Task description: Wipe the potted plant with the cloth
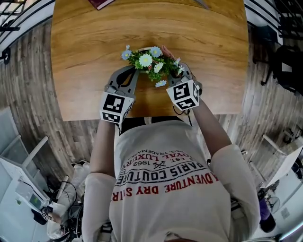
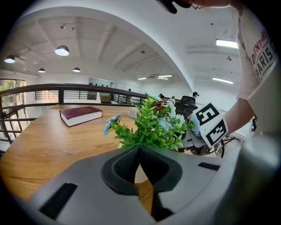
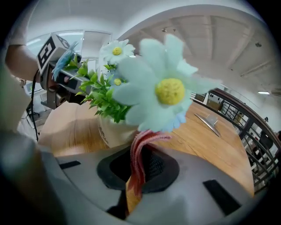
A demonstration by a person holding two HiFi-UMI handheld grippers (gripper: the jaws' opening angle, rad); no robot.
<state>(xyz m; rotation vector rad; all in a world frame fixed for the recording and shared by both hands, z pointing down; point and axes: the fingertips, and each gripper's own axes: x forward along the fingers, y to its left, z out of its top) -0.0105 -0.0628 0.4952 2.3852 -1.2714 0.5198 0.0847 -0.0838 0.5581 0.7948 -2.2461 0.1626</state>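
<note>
A potted plant with green leaves and pale blue and white daisies stands in a white pot on the wooden table, near its front edge. My left gripper sits just left of the plant, shut with nothing between its jaws; the leaves rise right beyond them. My right gripper is at the plant's right side, shut on a folded pink-red cloth. The cloth's tip reaches up to a large daisy close to the camera.
A dark red book lies at the table's far side. A flat grey object lies further out on the tabletop. A black railing runs behind the table. The person's torso is close to the front edge.
</note>
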